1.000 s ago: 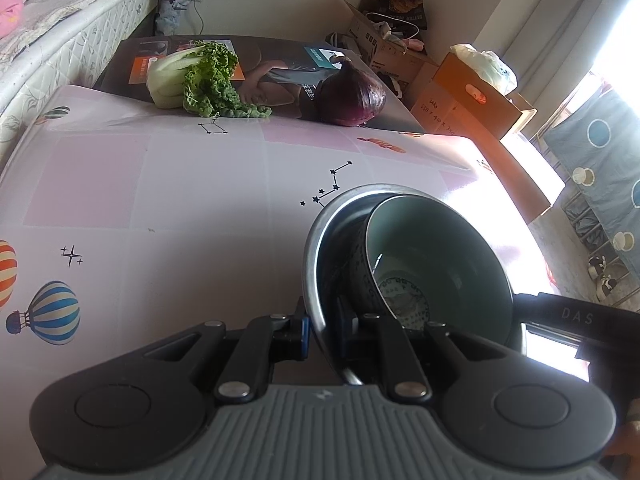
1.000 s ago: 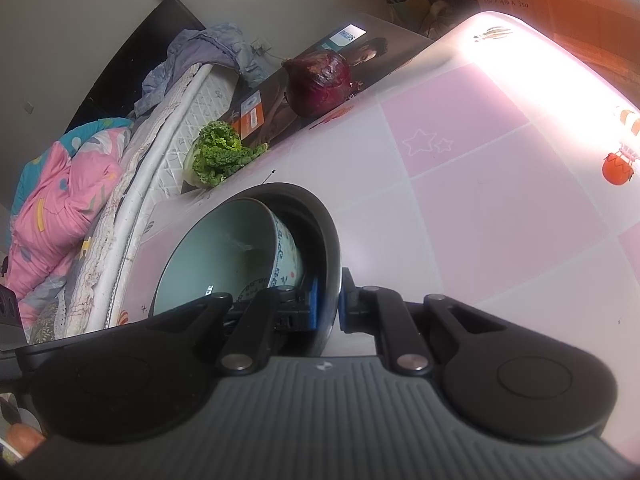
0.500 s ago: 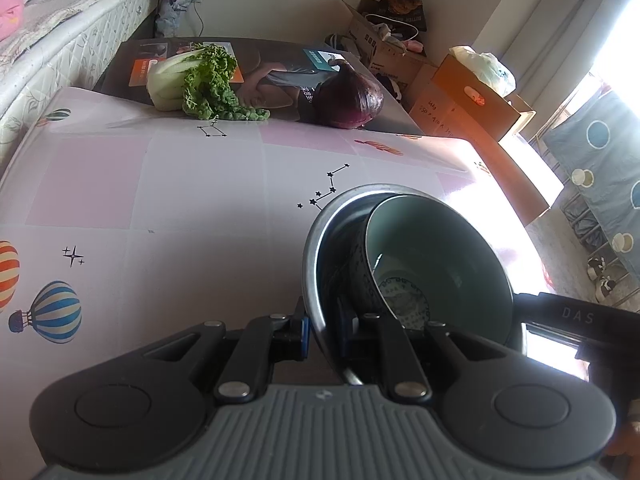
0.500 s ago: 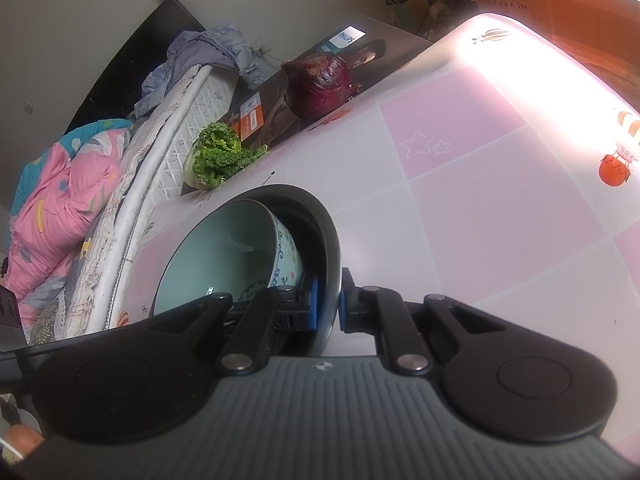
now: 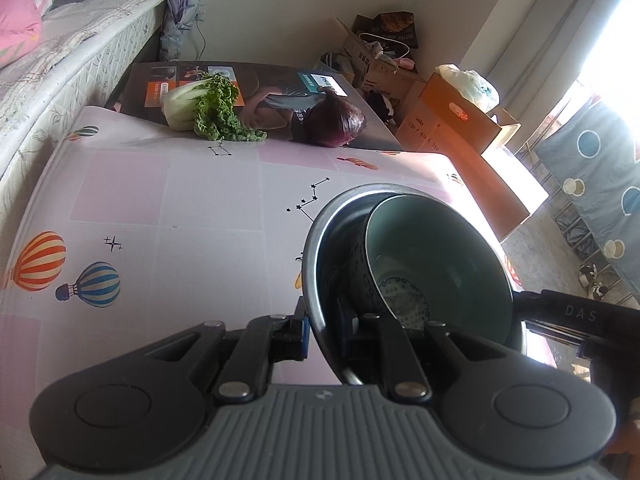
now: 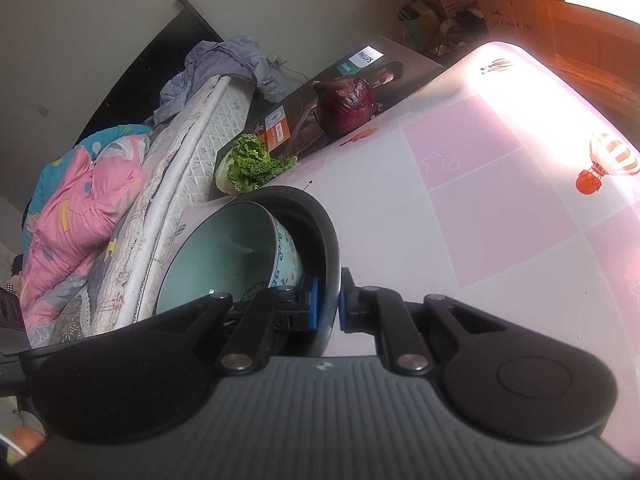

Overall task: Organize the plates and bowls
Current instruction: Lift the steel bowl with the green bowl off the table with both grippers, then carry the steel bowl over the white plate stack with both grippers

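We hold the metal bowl (image 5: 320, 264) by opposite rim sides: left gripper (image 5: 326, 322) and right gripper (image 6: 328, 302) jaws clamp it. The ceramic bowl (image 5: 436, 256) sits tilted inside, above the bench (image 5: 160, 208).

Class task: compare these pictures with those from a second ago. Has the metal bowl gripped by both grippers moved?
Yes. The metal bowl has been lifted: in the left wrist view the constellation print, once touching its rim, now sits clear above it, and more floor shows past the tablecloth.
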Motion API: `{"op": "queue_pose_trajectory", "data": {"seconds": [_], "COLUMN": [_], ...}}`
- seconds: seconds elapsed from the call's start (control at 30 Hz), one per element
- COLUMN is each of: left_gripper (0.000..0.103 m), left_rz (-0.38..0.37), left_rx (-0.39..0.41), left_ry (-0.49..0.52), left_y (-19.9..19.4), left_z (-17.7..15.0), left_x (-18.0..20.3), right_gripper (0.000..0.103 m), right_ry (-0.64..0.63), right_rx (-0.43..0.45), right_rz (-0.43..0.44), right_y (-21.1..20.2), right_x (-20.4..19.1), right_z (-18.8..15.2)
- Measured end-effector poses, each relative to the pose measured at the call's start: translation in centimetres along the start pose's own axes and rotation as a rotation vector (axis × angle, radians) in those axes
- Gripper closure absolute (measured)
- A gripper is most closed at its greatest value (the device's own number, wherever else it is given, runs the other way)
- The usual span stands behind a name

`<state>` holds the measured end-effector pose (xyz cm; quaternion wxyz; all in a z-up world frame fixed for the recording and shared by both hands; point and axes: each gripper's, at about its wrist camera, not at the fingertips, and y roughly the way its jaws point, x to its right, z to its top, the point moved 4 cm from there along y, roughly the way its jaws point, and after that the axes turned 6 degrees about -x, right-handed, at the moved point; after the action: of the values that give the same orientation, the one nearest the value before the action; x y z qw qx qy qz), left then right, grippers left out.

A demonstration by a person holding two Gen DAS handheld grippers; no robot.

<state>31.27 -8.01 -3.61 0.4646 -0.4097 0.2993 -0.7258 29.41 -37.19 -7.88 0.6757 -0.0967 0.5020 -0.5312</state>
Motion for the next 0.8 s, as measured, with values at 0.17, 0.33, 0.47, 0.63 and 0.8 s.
{"op": "queue_pose_trajectory", "data": {"seconds": [0.17,0.33,0.47,0.63,0.8], "left_gripper": [0.089,0.089,0.089,0.088,0.088], "left_rz": [0.012,0.023,0.022,0.022,0.028], "left_rx": [-0.001,-0.019,-0.051,-0.099,-0.140], "left_ry": [-0.002,-0.010,-0.026,-0.033,-0.041], "left_y": [-3.1,-5.5,-6.0,-5.5,-4.4], "left_z": [-2.2,-5.4,-8.1,-11.0,-12.8], "left_x": [0.2,0.0,-0.6,-1.1,-1.8], "right_gripper": [0.094,0.094,0.094,0.094,0.093], "right_ry": [-0.016,-0.017,-0.011,0.011,0.017], "right_rx": [-0.006,-0.028,-0.058,-0.087,-0.114], "right_rz": [0.006,0.018,0.013,0.009,0.006], "right_y": [-3.2,-5.7,-7.0,-7.6,-6.9], "right_x": [-1.9,-3.1,-3.5,-2.8,-1.9], "right_z": [-2.2,-5.3,-8.3,-11.7,-13.6]}}
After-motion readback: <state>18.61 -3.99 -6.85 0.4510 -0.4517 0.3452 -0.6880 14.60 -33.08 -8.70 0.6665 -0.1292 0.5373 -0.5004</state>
